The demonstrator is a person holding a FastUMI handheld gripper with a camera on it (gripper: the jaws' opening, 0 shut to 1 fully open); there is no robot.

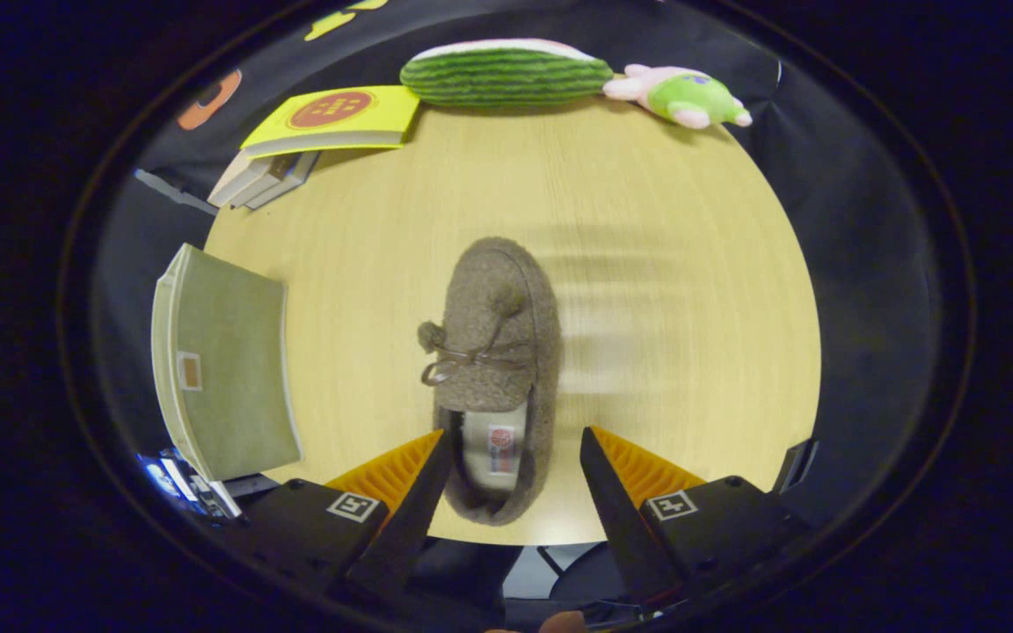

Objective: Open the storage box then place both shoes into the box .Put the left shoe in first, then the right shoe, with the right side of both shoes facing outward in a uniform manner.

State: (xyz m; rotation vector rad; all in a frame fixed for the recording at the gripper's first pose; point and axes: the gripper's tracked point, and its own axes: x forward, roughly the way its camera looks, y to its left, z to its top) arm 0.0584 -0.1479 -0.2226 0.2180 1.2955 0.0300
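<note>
Fleece slipper (495, 369): lay mid-table, heel at the near edge, toe aimed at the far edge.
Gripper (515, 462): fingers spread apart, heel between them, grasping nothing.
Table (674, 264): pale wood.
Far edge: striped watermelon cushion (505, 74), plush toy (684, 97), yellow book (335, 117).
Left edge: green box (223, 374).

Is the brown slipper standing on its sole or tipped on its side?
On its sole: the slipper shows its bow and insole from above, heel between the open gripper fingers.

The claw (515, 457) points forward and down, its two fingers (423, 492) spread wide apart, gripping nothing.
</note>
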